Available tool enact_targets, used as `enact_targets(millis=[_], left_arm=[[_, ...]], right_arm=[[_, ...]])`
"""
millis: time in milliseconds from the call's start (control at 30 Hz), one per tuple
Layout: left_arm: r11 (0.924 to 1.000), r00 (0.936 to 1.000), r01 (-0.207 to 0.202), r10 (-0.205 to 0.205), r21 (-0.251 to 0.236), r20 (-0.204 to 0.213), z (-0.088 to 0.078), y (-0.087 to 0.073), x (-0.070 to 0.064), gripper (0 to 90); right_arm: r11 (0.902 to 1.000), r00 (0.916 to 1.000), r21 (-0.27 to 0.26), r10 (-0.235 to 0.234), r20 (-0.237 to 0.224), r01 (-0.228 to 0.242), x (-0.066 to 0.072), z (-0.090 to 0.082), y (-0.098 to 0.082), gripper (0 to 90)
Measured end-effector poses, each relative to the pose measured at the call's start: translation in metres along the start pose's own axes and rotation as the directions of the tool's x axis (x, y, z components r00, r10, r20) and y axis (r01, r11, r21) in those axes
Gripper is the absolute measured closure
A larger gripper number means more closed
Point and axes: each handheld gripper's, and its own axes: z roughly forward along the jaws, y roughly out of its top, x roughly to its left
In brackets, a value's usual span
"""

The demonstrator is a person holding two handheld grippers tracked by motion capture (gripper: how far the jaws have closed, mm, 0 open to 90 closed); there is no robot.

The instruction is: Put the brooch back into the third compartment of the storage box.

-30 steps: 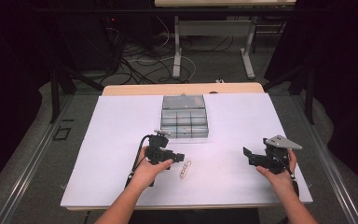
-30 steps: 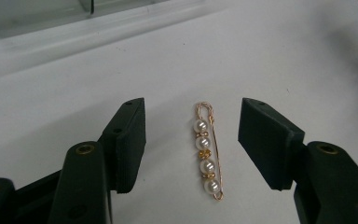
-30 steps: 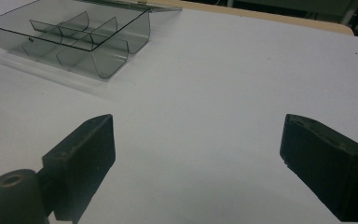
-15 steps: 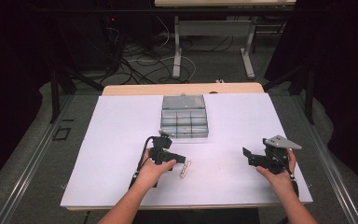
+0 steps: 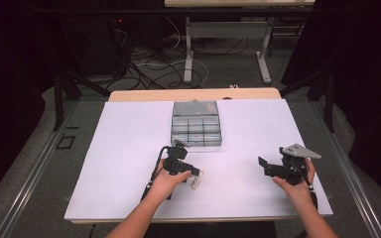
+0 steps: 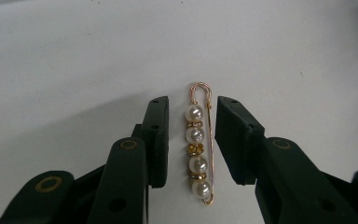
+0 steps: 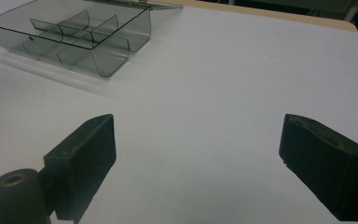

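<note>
Near the table's (image 5: 129, 148) front middle, the left gripper (image 6: 192, 140) is narrowing around, not yet touching, the pearl pin (image 6: 198, 144) lying flat; the right gripper (image 7: 196, 163) is gaping wide, holding nothing.

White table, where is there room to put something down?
The white table is bare left of the clear grey divided plastic box, right of it too, and between the left gripper and right gripper. It is crowded only around the gold pin with four pearls, flanked by the left jaws.
</note>
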Motion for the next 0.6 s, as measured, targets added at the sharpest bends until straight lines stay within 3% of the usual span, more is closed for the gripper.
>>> enact_targets(millis=[367, 600], left_arm=[[0.9994, 0.9998, 0.017, -0.018, 0.031, 0.012, 0.007, 0.002, -0.001, 69.2], [0.9987, 1.0000, 0.002, -0.002, 0.050, 0.009, 0.012, 0.003, -0.002, 69.9]], right_arm=[[1.0000, 1.0000, -0.001, -0.001, -0.003, 0.001, 0.000, 0.000, 0.000, 11.8], [1.0000, 1.0000, 0.001, -0.003, -0.005, 0.003, 0.000, 0.000, 0.000, 12.5]])
